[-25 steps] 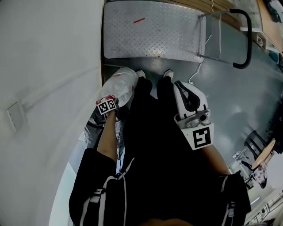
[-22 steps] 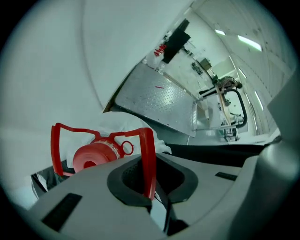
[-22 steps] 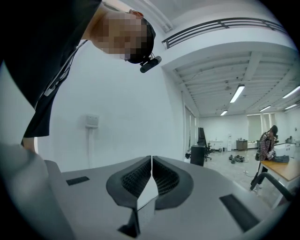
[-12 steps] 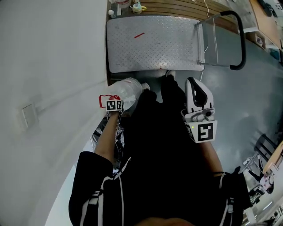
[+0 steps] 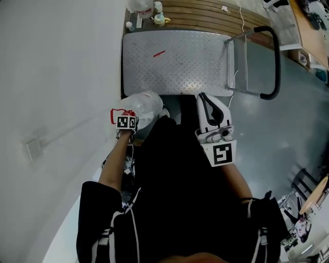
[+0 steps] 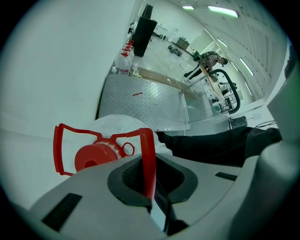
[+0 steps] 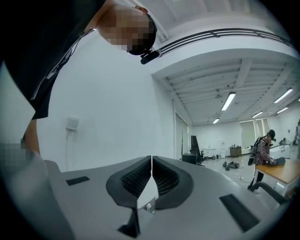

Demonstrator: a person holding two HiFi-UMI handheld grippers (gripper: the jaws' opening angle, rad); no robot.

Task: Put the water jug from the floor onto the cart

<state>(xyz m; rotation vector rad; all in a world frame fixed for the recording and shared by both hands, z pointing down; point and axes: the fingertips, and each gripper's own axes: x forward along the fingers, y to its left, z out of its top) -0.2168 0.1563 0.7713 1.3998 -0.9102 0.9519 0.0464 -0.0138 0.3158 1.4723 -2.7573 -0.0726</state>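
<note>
The water jug (image 5: 146, 105) is clear plastic with a red cap (image 6: 96, 157) and a red carry handle (image 6: 147, 159). It hangs off the floor, just short of the near edge of the cart's steel deck (image 5: 175, 61). My left gripper (image 5: 123, 115) points steeply down and is shut on the red handle, whose strap runs between the pads (image 6: 151, 194). My right gripper (image 5: 205, 100) is level beside the person's legs, near the deck's edge. Its jaws (image 7: 152, 161) are shut with nothing between them.
A white wall with a socket (image 5: 33, 149) runs along the left, close to the jug. The cart's black push handle (image 5: 272, 61) stands at the right end. Bottles (image 5: 141, 7) and wooden boards (image 5: 205, 13) lie beyond the deck. A person (image 7: 262, 150) stands far off at a table.
The left gripper has carried the jug up and forward to the cart's near edge, rolling as it went. The right gripper has moved forward and a little to the left.
</note>
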